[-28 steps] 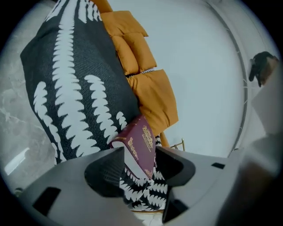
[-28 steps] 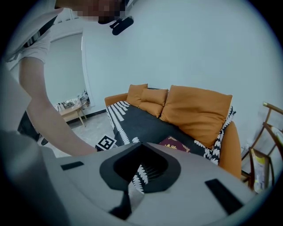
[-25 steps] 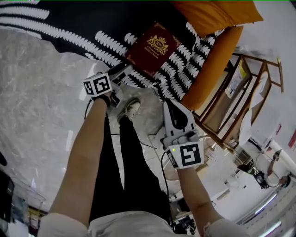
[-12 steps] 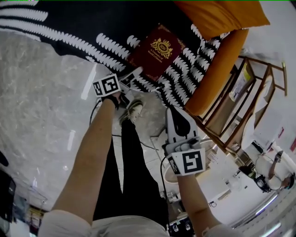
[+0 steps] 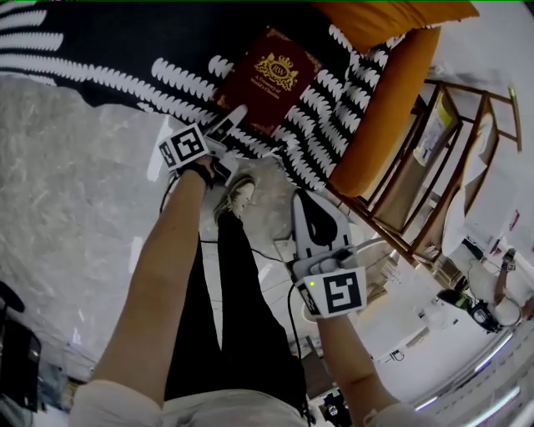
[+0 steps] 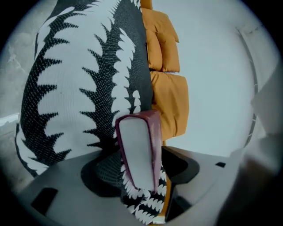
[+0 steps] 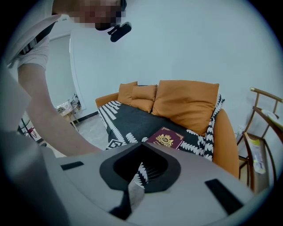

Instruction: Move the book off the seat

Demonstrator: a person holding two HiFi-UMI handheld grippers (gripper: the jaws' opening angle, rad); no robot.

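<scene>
A dark red book (image 5: 269,77) with a gold crest lies flat on the black-and-white throw (image 5: 125,42) that covers the orange sofa's seat. My left gripper (image 5: 236,117) reaches the book's near corner. In the left gripper view the book's white page edge (image 6: 136,148) stands between the jaws of the left gripper (image 6: 139,165). These jaws have just been closing, and throw fabric still shows in the gap beside the book. My right gripper (image 5: 302,198) hangs back over the floor, shut and empty. Its own view shows the book (image 7: 165,138) well ahead of the right gripper (image 7: 141,146).
Orange cushions (image 5: 392,21) and the sofa arm (image 5: 384,117) lie right of the book. A wooden-framed rack (image 5: 442,167) stands further right. Pale marble floor (image 5: 75,167) spreads at left. The person's leg and shoe (image 5: 238,196) are below the left gripper.
The left gripper has moved in to the book's near corner and rolled a little. The right gripper has sunk slightly.
</scene>
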